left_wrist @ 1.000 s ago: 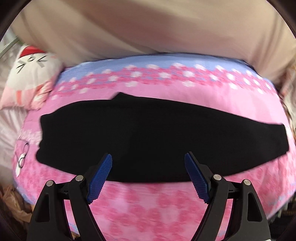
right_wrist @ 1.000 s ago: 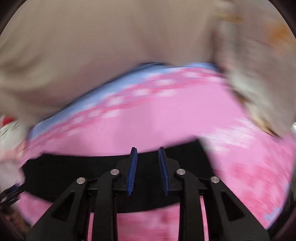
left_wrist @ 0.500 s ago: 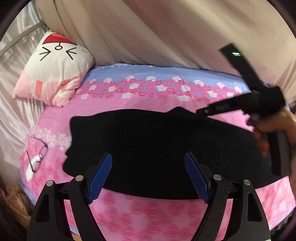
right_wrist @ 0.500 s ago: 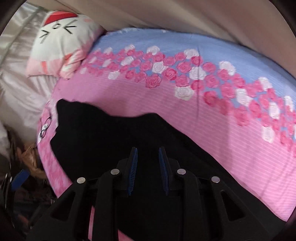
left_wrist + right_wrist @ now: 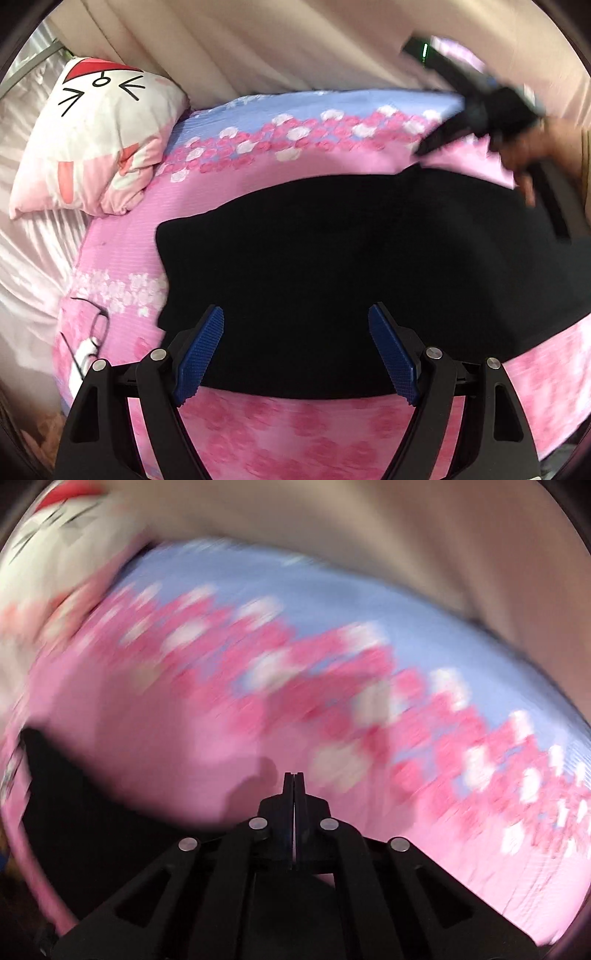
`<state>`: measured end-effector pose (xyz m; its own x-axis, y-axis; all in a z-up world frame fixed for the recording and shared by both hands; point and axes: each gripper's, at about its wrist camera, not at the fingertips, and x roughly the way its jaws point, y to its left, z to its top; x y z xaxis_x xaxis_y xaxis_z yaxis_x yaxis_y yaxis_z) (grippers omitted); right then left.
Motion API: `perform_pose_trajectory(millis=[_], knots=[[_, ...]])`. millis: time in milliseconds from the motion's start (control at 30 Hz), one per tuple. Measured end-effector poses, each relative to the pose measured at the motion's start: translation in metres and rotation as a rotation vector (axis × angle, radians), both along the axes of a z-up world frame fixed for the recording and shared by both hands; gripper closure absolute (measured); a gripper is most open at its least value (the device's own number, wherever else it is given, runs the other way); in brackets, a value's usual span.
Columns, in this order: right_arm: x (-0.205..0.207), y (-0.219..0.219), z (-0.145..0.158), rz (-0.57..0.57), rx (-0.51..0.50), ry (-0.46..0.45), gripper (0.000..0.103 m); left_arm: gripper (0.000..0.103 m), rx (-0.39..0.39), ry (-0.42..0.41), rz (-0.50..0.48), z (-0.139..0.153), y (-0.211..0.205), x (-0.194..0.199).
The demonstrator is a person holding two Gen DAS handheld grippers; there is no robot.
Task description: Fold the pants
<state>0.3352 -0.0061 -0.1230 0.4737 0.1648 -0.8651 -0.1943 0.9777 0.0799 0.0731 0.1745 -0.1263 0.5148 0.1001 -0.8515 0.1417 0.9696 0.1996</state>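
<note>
The black pants (image 5: 351,266) lie flat across the middle of the left wrist view, a long dark shape spread on the pink floral bedsheet (image 5: 303,432) and reaching from left of centre to the right edge of the frame. The left tongs (image 5: 295,350) sit at the bottom centre of that view, their blue-padded fingers (image 5: 199,350) spread wide apart with nothing between them, over the near edge of the pants. In the upper right of the same view the right tongs (image 5: 436,142) appear motion-blurred, held in the person's right hand (image 5: 535,155), their tip at the far upper edge of the pants; whether it touches the cloth cannot be told from there. In the right wrist view, which is heavily blurred, the right tongs (image 5: 294,775) stand at bottom centre with their fingers pressed together; no cloth can be made out between them. The pants (image 5: 92,812) fill the lower left of that view. A cat-face pillow (image 5: 99,140) rests in the upper left of the left wrist view at the head of the bed, against beige curtains (image 5: 295,40). A pair of glasses (image 5: 92,332) lies on the sheet at the lower left, just beside the end of the pants.
</note>
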Motion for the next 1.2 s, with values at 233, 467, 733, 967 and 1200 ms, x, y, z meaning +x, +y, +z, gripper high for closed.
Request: perform_pose_trajectory(millis=[233,467,733,967,1200], knots=[[-0.057,0.067,0.057,0.283,0.053,-0.088,0.098,0.025,-0.055,-0.028,0.014,0.003,0.029,-0.009],[-0.089,0.236,0.062,0.716,-0.103,-0.187,0.031,0.025,-0.157,-0.057,-0.019,0.02,0.036,-0.039],[-0.056,0.315,0.019,0.88,-0.241,-0.066,0.094,0.025,-0.126,-0.09,0.0,0.023,0.043,-0.058],[0.019,0.301,0.028,0.635,-0.061,-0.017,0.088,0.025,-0.153,-0.104,0.073,0.023,0.061,-0.056],[-0.01,0.197,0.075,0.464,0.069,-0.173,0.089,0.025,-0.169,-0.093,0.066,0.02,0.062,-0.043]])
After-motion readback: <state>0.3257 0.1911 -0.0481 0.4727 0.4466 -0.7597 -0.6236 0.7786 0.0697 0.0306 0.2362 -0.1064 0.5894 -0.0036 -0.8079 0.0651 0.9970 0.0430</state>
